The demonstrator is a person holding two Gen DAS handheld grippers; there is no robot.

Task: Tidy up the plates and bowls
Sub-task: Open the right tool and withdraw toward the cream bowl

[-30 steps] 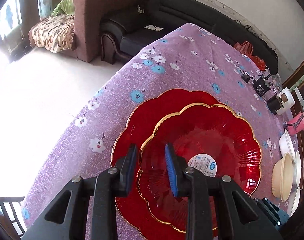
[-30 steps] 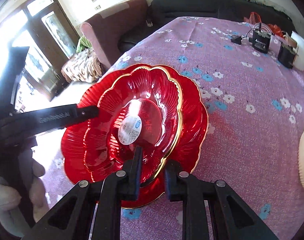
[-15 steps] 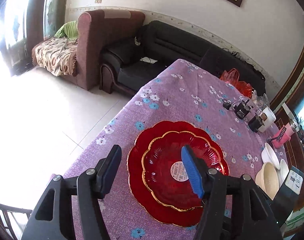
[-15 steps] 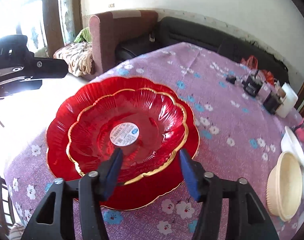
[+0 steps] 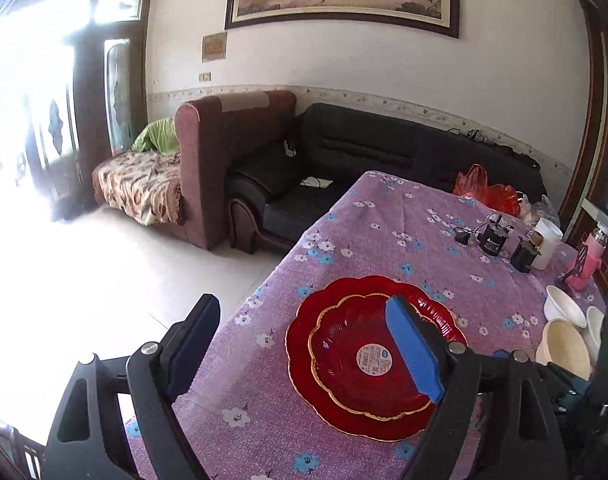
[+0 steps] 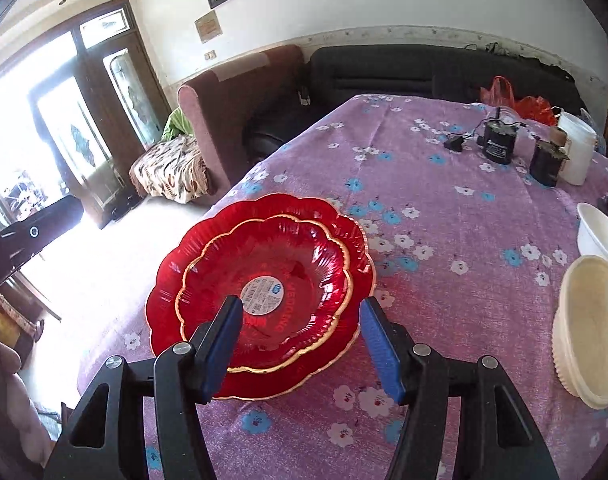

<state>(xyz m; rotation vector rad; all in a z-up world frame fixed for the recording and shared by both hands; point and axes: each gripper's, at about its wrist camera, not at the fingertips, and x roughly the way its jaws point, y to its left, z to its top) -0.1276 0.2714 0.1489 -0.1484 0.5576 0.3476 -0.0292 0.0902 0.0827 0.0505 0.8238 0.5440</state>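
Grippers, left (image 5: 304,344) and right (image 6: 298,346), hang with jaws apart and hold nothing, low in each frame. Mid-frame, the small red plate (image 6: 264,280) sits nested in the large red plate (image 6: 344,364). Next, approach the cream bowl (image 6: 588,328) at right edge level, gripping its rim squarely.

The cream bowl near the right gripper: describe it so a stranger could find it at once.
Start at the purple flowered tablecloth and find the stacked red plates. Move across the cloth to the right edge, where the cream bowl sits. Unlike the smooth white bowl just behind it, it is yellowish with a ribbed outer wall.
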